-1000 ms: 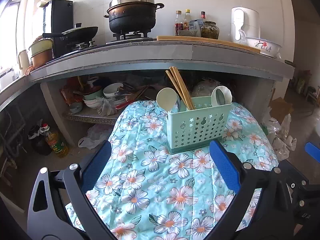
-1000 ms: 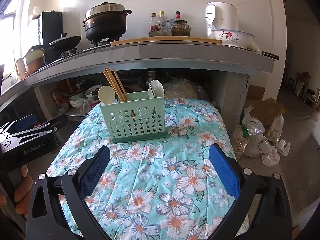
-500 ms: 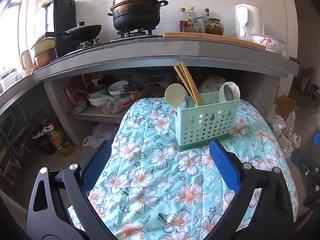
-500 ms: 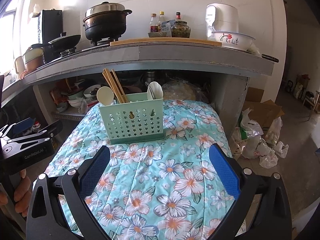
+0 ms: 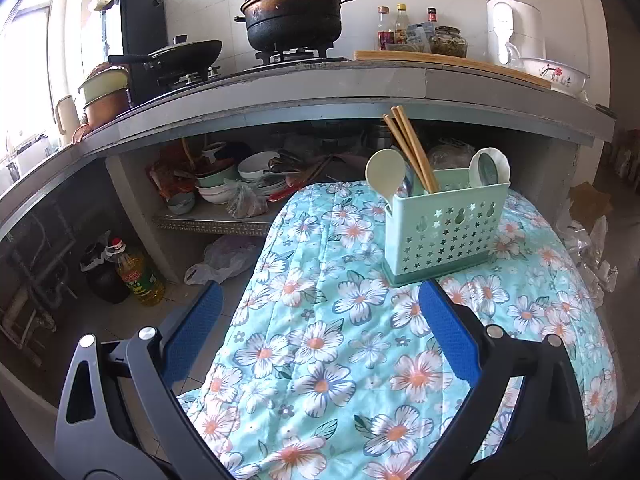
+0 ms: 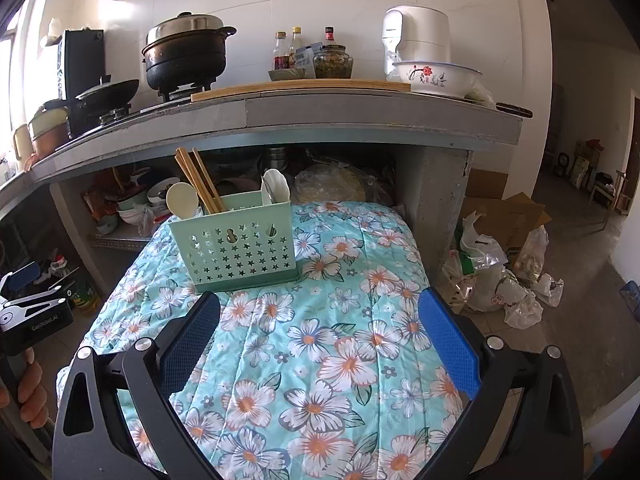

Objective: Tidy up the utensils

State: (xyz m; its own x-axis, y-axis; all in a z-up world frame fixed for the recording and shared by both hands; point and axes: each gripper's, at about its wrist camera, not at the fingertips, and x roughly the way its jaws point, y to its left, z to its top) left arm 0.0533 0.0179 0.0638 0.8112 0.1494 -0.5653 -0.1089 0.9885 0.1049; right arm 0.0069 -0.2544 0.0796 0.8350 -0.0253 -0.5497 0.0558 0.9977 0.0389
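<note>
A mint-green utensil caddy with star holes [image 5: 444, 232] [image 6: 236, 248] stands on the floral cloth-covered table [image 5: 340, 340] [image 6: 340, 340]. It holds wooden chopsticks [image 5: 412, 148] [image 6: 200, 184], a pale spoon [image 5: 386, 170] [image 6: 182, 200] and a white ladle [image 5: 490, 166] [image 6: 276, 188]. My left gripper [image 5: 320, 328] is open and empty, back from the caddy at the table's left edge. My right gripper [image 6: 320, 328] is open and empty, in front of the caddy. The left gripper's body shows at the far left of the right wrist view [image 6: 32, 316].
A concrete counter [image 6: 320, 120] overhangs the table's far end, with a black pot [image 5: 294, 16], wok [image 5: 188, 52], bottles [image 6: 292, 48], jar and bowl [image 6: 436, 76]. Dishes [image 5: 240, 184] sit on the shelf below. An oil bottle [image 5: 136, 276] stands left; bags [image 6: 500, 280] lie right.
Both grippers have drawn back from the caddy. The left one has shifted left, so the caddy now sits farther right in its view. Both stay open.
</note>
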